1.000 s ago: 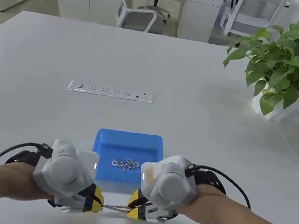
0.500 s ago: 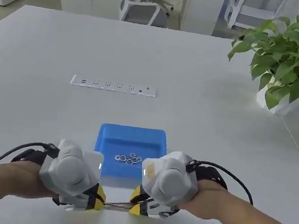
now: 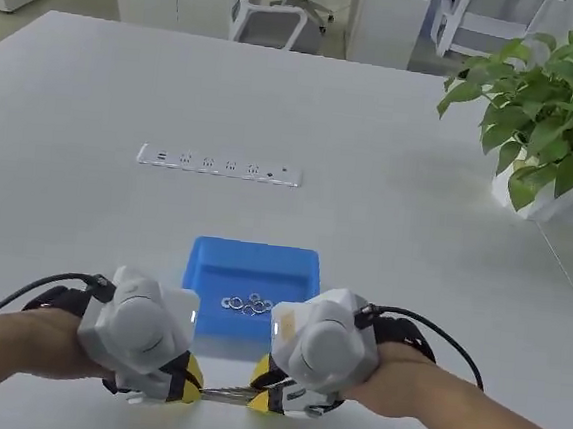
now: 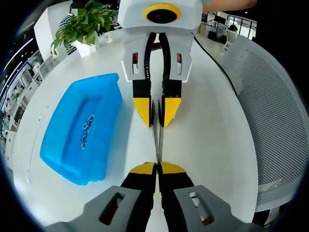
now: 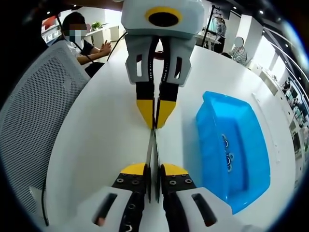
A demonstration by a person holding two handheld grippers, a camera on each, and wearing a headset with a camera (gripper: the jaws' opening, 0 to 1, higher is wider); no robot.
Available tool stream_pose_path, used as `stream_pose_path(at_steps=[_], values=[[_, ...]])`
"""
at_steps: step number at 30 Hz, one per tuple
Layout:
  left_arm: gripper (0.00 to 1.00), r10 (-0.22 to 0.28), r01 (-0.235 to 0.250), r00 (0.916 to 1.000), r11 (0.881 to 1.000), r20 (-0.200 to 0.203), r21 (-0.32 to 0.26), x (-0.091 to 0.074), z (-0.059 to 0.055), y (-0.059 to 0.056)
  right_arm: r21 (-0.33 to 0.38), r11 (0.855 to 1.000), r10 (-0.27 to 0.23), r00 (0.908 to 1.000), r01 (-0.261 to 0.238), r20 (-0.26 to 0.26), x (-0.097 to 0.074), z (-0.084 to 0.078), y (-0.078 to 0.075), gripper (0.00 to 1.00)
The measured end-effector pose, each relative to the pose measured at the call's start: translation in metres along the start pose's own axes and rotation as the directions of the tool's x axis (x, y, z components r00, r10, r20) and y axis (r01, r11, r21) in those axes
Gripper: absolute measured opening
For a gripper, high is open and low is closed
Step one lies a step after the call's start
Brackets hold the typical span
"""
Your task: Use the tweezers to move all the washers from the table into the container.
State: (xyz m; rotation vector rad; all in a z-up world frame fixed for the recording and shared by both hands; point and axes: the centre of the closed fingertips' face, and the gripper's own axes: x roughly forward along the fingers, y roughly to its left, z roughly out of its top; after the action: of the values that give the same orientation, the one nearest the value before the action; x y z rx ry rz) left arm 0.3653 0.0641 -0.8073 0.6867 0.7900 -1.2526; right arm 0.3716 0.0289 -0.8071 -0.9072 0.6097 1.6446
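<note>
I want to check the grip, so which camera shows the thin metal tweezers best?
The right gripper view: both arms of the thin metal tweezers show separately. The left gripper view gives one thin line; the head view, a short sliver.

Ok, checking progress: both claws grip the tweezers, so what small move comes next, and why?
Probably set the tweezers on the table and open one claw: the left claw and right claw both clamp them, and the washers I can see all lie inside the blue container.
</note>
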Motion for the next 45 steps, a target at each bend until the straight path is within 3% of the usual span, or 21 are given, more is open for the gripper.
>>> stream_pose_path(at_steps=[5,10,15,19,21,22,24,28,34,35,39,40,41,45], values=[[0.09,0.007,-0.007,1.0,1.0,-0.005,-0.011,-0.001,-0.002,0.0,0.016,1.0,-0.021,0.9998,0.021,-0.001,-0.001,-0.001,-0.001,0.19],[0.19,0.039,-0.04,0.9992,0.999,-0.008,-0.02,-0.008,-0.006,-0.002,0.026,0.998,-0.052,0.9986,0.052,0.001,-0.008,-0.002,0.001,0.26],[0.28,0.087,-0.083,0.9954,0.993,0.04,-0.083,-0.02,-0.003,-0.001,0.084,0.991,-0.105,0.9941,0.103,0.027,-0.021,0.0,-0.001,0.32],[0.34,0.144,-0.123,0.9832,0.977,0.112,-0.175,-0.033,0.004,0.0,0.176,0.972,-0.165,0.9848,0.153,0.056,-0.036,0.0,-0.006,0.4],[0.39,0.174,-0.142,0.9739,0.968,0.146,-0.208,-0.041,0.008,0.002,0.185,0.968,-0.188,0.9796,0.172,0.072,-0.043,0.002,-0.007,0.42],[0.41,0.179,-0.145,0.9721,0.966,0.151,-0.215,-0.042,0.008,0.002,0.202,0.961,-0.209,0.9745,0.189,0.082,-0.048,0.002,-0.009,0.43],[0.42,0.218,-0.165,0.9565,0.952,0.193,-0.259,-0.052,0.013,0.004,0.238,0.945,-0.252,0.9628,0.223,0.098,-0.058,0.003,-0.014,0.46],[0.49,0.256,-0.181,0.9379,0.936,0.234,-0.301,-0.066,0.02,0.002,0.293,0.919,-0.31,0.9425,0.263,0.125,-0.076,0.004,-0.019,0.54],[0.56,0.335,-0.211,0.891,0.903,0.306,-0.374,-0.086,0.03,0.005,0.357,0.882,-0.38,0.9122,0.307,0.154,-0.096,0.001,-0.022,0.63],[0.57,0.342,-0.215,0.8872,0.9,0.309,-0.379,-0.088,0.032,0.004,0.368,0.875,-0.394,0.9046,0.315,0.162,-0.099,0.0,-0.022,0.65],[0.68,0.374,-0.224,0.8687,0.882,0.325,-0.415,-0.096,0.033,0.003,0.396,0.858,-0.422,0.8888,0.328,0.178,-0.108,-0.003,-0.021,0.69],[0.69,0.38,-0.228,0.8642,0.88,0.33,-0.416,-0.097,0.034,0.002,0.407,0.849,-0.44,0.878,0.338,0.188,-0.112,-0.003,-0.022,0.71],[0.7,0.392,-0.236,0.8577,0.875,0.333,-0.422,-0.099,0.033,0.003,0.415,0.843,-0.448,0.8732,0.342,0.192,-0.113,-0.003,-0.022,0.72],[0.73,0.414,-0.249,0.8417,0.868,0.347,-0.431,-0.107,0.035,0.001,0.434,0.829,-0.468,0.8616,0.352,0.196,-0.12,-0.007,-0.022,0.76]])
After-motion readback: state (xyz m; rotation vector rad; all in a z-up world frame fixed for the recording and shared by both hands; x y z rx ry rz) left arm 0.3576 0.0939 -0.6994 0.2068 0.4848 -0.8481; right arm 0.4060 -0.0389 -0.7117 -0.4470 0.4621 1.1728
